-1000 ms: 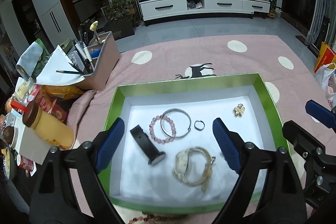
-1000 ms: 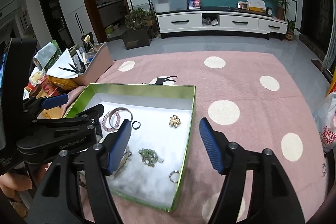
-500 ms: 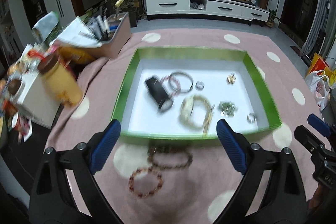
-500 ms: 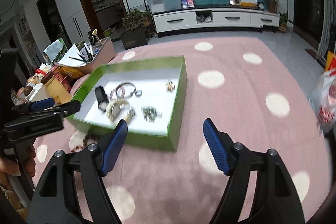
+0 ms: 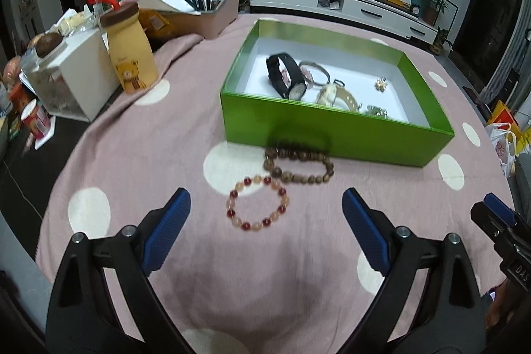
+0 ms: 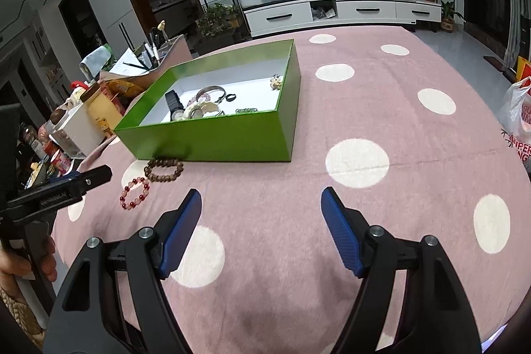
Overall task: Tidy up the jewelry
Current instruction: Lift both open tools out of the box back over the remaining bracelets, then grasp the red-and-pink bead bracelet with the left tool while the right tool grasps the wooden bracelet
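A green box (image 5: 332,135) (image 6: 212,138) sits on the pink dotted cloth and holds a black watch (image 5: 284,78), a silver bangle (image 5: 315,70), a pale watch (image 5: 332,95), a gold brooch (image 5: 381,84) and other small pieces. In front of it on the cloth lie a brown bead bracelet (image 5: 298,166) (image 6: 164,170) and a red and pink bead bracelet (image 5: 257,203) (image 6: 134,193). My left gripper (image 5: 265,226) is open and empty, just short of the red bracelet. My right gripper (image 6: 260,224) is open and empty, right of both bracelets.
At the left stand a yellow bear bottle (image 5: 127,50), a white box (image 5: 71,75), snacks and a pink bin of pens (image 5: 202,12). A plastic bag (image 6: 517,125) lies off the table's right edge. The cloth's near edge drops off at the left.
Both grippers have pulled back from above the box toward the near side and lower. The two bracelets on the cloth have come into view. Both grippers stay open.
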{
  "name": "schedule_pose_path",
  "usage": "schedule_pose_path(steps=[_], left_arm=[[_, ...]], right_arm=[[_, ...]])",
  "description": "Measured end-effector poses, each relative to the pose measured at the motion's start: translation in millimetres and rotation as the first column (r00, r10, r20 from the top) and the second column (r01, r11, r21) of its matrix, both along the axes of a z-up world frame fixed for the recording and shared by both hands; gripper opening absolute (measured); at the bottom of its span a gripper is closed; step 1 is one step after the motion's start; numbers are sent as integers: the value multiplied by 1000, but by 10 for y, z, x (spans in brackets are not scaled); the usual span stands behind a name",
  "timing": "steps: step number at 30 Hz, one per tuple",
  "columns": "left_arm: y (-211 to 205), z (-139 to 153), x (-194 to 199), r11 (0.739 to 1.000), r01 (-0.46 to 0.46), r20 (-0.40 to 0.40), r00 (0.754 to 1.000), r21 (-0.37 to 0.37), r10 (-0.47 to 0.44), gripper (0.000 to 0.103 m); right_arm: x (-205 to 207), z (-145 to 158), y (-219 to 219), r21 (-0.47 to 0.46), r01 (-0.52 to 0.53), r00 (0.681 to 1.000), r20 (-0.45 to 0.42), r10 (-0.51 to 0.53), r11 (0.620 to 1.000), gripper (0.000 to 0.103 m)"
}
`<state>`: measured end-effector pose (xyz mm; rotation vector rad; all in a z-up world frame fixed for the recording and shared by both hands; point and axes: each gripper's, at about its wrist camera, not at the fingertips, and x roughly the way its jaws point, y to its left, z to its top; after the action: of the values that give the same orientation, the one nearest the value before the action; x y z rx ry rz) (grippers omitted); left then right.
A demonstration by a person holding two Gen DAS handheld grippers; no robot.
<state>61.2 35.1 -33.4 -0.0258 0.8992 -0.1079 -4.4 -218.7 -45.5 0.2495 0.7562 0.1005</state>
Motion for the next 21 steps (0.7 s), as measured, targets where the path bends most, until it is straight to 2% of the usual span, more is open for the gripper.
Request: schedule_pose_path(steps=[6, 14, 21], left_arm=[[19, -102, -106, 1000, 28, 4, 1000, -11, -27, 94], [87, -299, -162, 1000, 11, -4, 1000, -8, -11, 94], [107, -446, -59, 1000, 15, -10, 1000, -12, -15, 90]], right_arm=[[-68, -50, 120, -7, -36, 999, 2, 36, 999, 75], [-111, -171, 170, 4, -61, 998, -3, 61, 998, 75], [-7, -319, 250, 6, -80, 996, -34, 80, 997, 75]])
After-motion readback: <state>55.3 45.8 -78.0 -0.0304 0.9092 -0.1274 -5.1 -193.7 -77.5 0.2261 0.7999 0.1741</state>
